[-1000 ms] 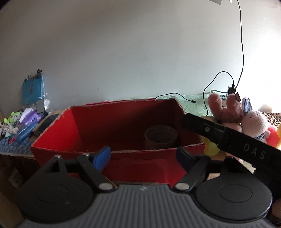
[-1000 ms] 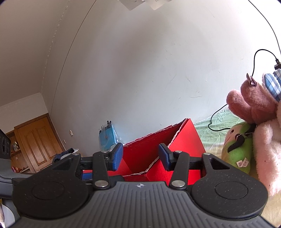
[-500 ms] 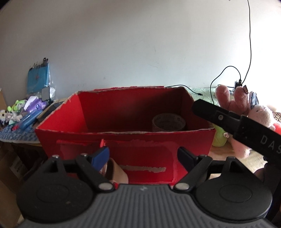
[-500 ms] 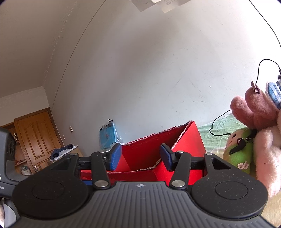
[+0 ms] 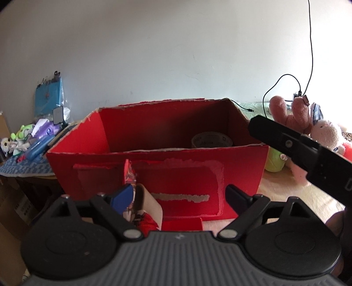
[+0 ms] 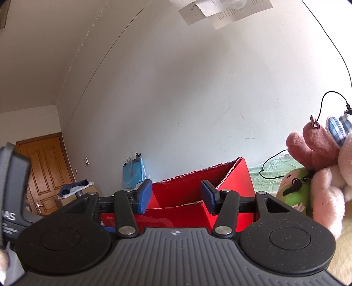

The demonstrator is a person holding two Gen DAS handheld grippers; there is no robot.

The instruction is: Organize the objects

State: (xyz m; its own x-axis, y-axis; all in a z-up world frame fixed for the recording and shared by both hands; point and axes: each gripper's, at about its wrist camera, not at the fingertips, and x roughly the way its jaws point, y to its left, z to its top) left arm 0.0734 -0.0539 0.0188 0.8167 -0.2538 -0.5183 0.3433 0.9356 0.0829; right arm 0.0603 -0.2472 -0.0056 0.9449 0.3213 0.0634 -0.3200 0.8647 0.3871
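Here, left claw (image 5: 179, 197) tilted down before red box (image 5: 239, 173).

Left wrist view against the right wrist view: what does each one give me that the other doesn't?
Only the left wrist view shows the tape roll inside the red box, a printed roll by the left gripper, whose jaws have just been opening, and toys on the side table. Only the right wrist view shows a wooden door and papers on the wall. Both show the box, plush toys and blue bag.
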